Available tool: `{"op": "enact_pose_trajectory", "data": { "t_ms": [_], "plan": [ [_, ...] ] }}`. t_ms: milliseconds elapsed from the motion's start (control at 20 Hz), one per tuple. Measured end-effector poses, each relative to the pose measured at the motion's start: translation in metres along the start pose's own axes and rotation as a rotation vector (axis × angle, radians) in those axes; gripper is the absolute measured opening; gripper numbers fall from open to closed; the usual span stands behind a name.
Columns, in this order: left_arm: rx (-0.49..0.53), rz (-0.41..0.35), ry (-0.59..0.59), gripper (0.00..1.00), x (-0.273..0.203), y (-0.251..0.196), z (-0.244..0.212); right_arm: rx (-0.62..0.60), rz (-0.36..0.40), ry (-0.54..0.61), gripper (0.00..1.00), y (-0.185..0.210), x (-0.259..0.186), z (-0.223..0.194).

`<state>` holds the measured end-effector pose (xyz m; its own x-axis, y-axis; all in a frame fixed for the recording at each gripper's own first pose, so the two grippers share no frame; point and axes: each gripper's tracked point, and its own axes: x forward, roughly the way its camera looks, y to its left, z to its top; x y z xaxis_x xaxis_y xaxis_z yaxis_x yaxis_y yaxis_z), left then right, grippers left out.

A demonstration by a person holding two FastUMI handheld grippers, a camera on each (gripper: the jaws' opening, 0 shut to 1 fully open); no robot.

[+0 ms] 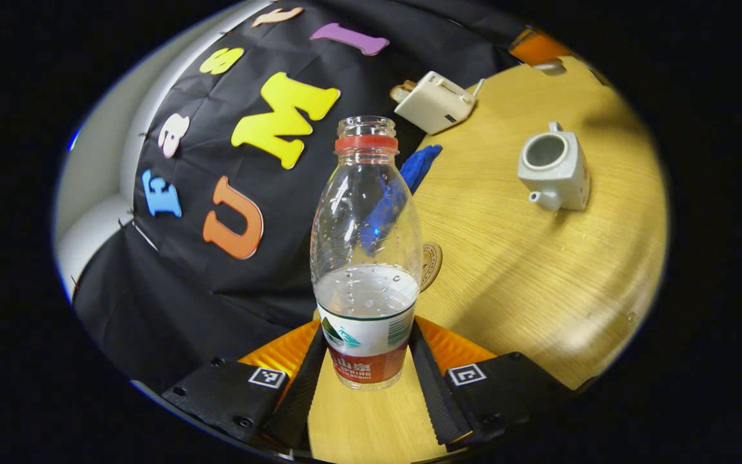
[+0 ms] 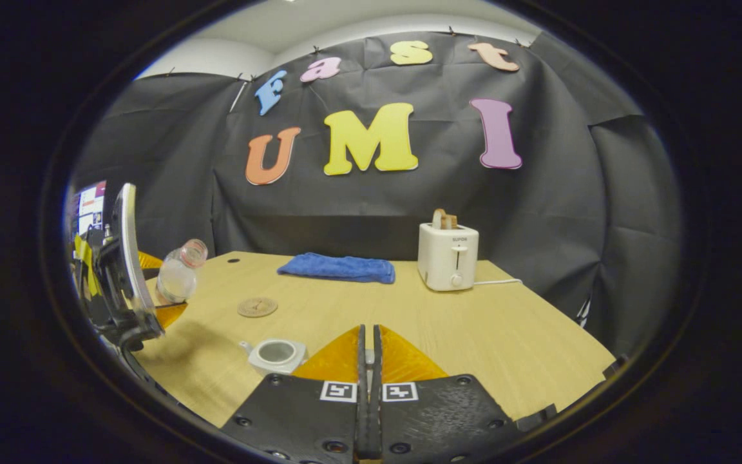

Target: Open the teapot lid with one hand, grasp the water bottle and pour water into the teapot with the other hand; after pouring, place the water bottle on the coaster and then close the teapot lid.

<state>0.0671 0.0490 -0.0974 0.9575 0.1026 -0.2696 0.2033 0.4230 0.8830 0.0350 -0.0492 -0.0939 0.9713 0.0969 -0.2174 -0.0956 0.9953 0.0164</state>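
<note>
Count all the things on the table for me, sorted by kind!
Water bottle: 1
Teapot: 1
Coaster: 1
Blue cloth: 1
Toaster: 1
Total: 5

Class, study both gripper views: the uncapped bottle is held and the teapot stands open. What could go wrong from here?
1. The water bottle has no cap and is gripped low, near its base, by the left hand-held gripper; tilting it could let it slip or spill early.
2. The teapot opening is narrow, so water may splash onto the table.
3. The coaster is small; the bottle could land off-centre and tip.
</note>
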Motion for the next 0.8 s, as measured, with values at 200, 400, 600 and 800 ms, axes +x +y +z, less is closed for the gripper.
{"op": "enact_pose_trajectory", "data": {
  "t_ms": [200, 400, 600, 800],
  "plan": [
    [0.210, -0.024, -0.020, 0.76, 0.004, -0.013, 0.017, 0.000, 0.004, 0.002, 0.00, -0.008, -0.004, -0.002],
    [0.358, -0.024, -0.029, 0.76, -0.004, -0.024, 0.025, 0.005, -0.002, 0.002, 0.00, -0.019, -0.007, -0.005],
    [0.464, -0.022, -0.020, 0.76, -0.003, -0.032, 0.030, 0.013, -0.011, 0.001, 0.00, -0.029, -0.010, -0.008],
    [0.516, -0.040, -0.003, 0.76, 0.004, -0.031, 0.032, 0.032, -0.014, 0.008, 0.00, -0.037, -0.010, -0.013]
  ]
}}
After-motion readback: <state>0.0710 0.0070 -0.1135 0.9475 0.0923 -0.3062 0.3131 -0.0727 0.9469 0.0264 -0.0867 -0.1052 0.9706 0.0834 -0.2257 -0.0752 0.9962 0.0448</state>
